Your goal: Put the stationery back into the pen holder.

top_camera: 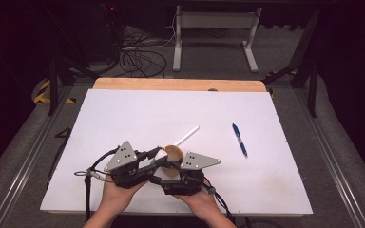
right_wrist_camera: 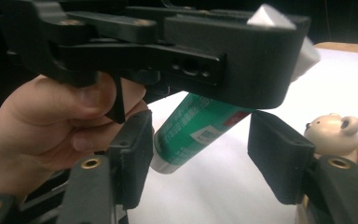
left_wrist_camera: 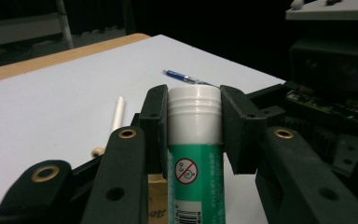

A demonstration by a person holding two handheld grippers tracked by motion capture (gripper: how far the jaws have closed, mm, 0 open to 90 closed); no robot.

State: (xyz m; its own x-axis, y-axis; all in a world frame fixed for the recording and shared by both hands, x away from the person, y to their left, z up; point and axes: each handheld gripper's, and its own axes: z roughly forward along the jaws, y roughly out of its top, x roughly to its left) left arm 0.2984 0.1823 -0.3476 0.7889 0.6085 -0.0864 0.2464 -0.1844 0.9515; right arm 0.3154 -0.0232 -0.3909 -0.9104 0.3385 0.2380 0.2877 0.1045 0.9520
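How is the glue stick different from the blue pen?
The glue stick is fat, green and white; the pen is thin and blue. The glue stick is clamped upright in the left gripper; the pen lies flat on the table, untouched. Both are stick-shaped.

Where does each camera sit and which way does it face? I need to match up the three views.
High view: above the person's side, looking forward and down on the table; forearms and both hand-held grippers show.
Left gripper view: on the left hand-held gripper, looking along its jaws, which clamp a glue stick.
Right gripper view: on the right hand-held gripper, facing the left hand; its jaws flank the stick's base.
Both gripper views share the glue stick.
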